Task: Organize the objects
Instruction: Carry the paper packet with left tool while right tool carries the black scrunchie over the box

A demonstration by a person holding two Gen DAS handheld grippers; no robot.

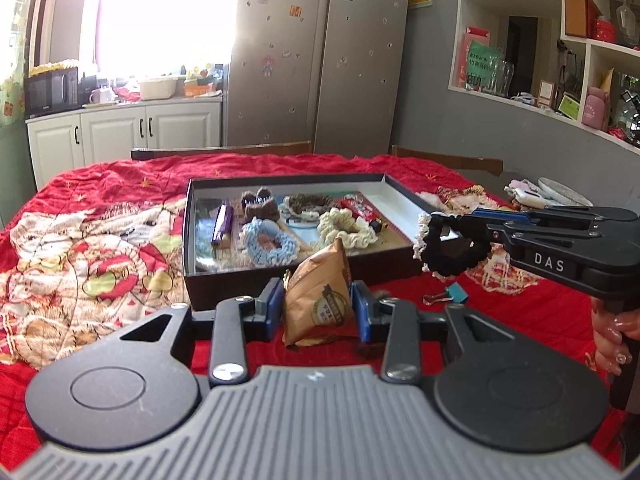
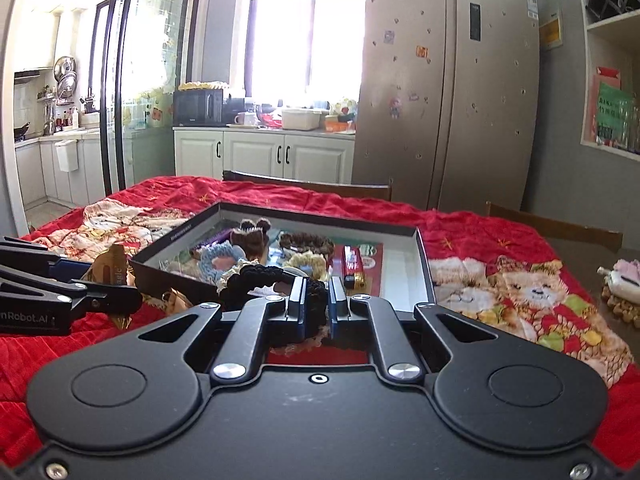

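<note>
A dark shallow box point(image 1: 280, 276) point(image 2: 404, 232) lies on the red quilt and holds several crocheted scrunchies, a purple bar and a red packet. My left gripper point(image 1: 318, 304) is shut on a brown snack packet point(image 1: 320, 300), held upright above the quilt just in front of the box. My right gripper point(image 2: 318, 308) is shut on a black scrunchie with cream trim point(image 1: 452, 246) point(image 2: 260, 276). In the left wrist view the right gripper point(image 1: 440, 220) hangs the scrunchie over the box's near right corner.
A blue binder clip point(image 1: 456, 294) lies on the quilt right of the packet. A person's hand point(image 1: 612, 336) grips the right handle. White items point(image 1: 532, 196) point(image 2: 624, 276) sit at the table's right edge. Chair backs point(image 2: 308, 186), a fridge and cabinets stand beyond.
</note>
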